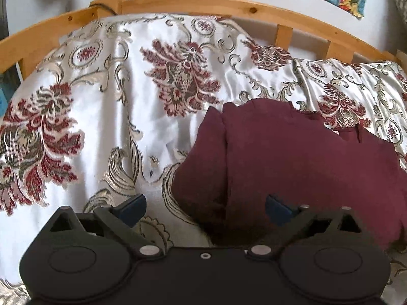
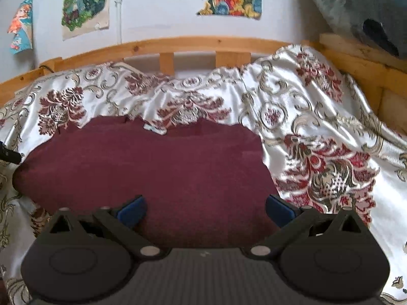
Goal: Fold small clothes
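Observation:
A maroon garment lies folded on the satin floral bedspread; its left side is turned over in a flap. My left gripper is open and empty, over the garment's near left edge. In the right wrist view the same garment fills the middle, with a small white label at its far edge. My right gripper is open and empty, just above the garment's near part. The dark tip of the left gripper shows at the left edge.
A wooden bed rail with slats runs along the far side against a white wall with colourful posters. A grey pillow or plush rests at the far right corner. The bedspread is rumpled on the right.

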The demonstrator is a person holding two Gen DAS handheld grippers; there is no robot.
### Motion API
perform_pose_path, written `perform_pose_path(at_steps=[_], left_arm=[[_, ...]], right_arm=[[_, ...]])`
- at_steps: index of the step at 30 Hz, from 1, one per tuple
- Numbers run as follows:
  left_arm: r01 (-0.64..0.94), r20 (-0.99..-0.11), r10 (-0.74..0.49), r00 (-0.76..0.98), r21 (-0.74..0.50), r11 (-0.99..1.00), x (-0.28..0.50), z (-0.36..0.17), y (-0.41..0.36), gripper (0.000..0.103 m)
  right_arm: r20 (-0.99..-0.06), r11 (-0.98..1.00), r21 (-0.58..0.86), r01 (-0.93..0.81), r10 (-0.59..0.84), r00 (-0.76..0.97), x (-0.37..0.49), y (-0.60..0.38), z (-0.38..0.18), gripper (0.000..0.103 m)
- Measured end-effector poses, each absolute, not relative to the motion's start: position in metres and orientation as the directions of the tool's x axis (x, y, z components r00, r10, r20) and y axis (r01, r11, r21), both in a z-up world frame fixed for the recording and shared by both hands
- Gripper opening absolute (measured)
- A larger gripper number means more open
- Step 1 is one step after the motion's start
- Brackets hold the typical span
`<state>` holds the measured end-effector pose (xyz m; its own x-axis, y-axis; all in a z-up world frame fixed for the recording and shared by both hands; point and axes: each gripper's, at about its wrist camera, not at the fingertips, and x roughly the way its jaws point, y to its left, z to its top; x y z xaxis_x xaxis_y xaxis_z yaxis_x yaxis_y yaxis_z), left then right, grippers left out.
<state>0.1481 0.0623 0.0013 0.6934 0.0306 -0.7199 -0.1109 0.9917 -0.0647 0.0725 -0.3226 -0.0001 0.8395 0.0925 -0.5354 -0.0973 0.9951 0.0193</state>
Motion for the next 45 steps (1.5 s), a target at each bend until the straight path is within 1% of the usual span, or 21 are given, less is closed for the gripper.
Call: perform_pose_path(at_steps=[2,8,17,20,24,27,33,37,40,42,45], left_arm=[[-0.113,-0.726,0.027,0.687,-0.07,0.991,0.15,-0.001,0.062,0.1],[-0.117,-0.742,0.027,0.67,-0.07,0.991,0.156,-0.006,0.061,0.101],[-0.136,-0.76,0.009,0.65,-0.104,0.985,0.158,-0.014,0.07,0.102],[-0.145,-0.764,0.0,0.645,-0.122,0.982,0.158,-0.017,0.074,0.102],[-0.155,-0.771,-0.021,0.636,-0.154,0.976,0.158,-0.023,0.078,0.102],[-0.172,-0.776,-0.024,0.63,-0.17,0.97,0.16,-0.026,0.082,0.102],[-0.168,-0.775,-0.038,0.631,-0.184,0.968,0.162,-0.028,0.085,0.102],[-0.154,-0.757,-0.063,0.65,-0.212,0.965,0.162,-0.026,0.086,0.102],[-0.131,-0.726,-0.078,0.684,-0.227,0.965,0.165,-0.021,0.084,0.102],[-0.095,-0.707,-0.084,0.702,-0.209,0.973,0.169,-0.018,0.079,0.102],[-0.067,-0.716,-0.043,0.697,-0.125,0.99,0.18,-0.019,0.068,0.102]], right_arm=[[-0.523,0.996,0.013,-0.093,0.086,0.848,0.072,-0.313,0.001,0.103],[-0.525,0.994,0.0,-0.113,0.097,0.845,0.085,-0.27,-0.003,0.103],[-0.449,0.965,-0.152,-0.213,0.124,0.885,0.088,-0.216,-0.008,0.103],[-0.445,0.957,-0.197,-0.213,0.106,0.889,0.088,-0.208,-0.014,0.103],[-0.469,0.95,-0.229,-0.214,0.085,0.879,0.085,-0.202,-0.027,0.103],[-0.481,0.951,-0.232,-0.206,0.072,0.874,0.083,-0.202,-0.04,0.103],[-0.457,0.951,-0.238,-0.197,0.07,0.887,0.077,-0.202,-0.046,0.103],[-0.46,0.954,-0.222,-0.2,0.078,0.885,0.078,-0.204,-0.047,0.103],[-0.462,0.957,-0.211,-0.201,0.084,0.883,0.079,-0.207,-0.047,0.103],[-0.463,0.957,-0.206,-0.202,0.086,0.882,0.079,-0.208,-0.047,0.103],[-0.464,0.958,-0.203,-0.202,0.088,0.881,0.08,-0.208,-0.047,0.103]])
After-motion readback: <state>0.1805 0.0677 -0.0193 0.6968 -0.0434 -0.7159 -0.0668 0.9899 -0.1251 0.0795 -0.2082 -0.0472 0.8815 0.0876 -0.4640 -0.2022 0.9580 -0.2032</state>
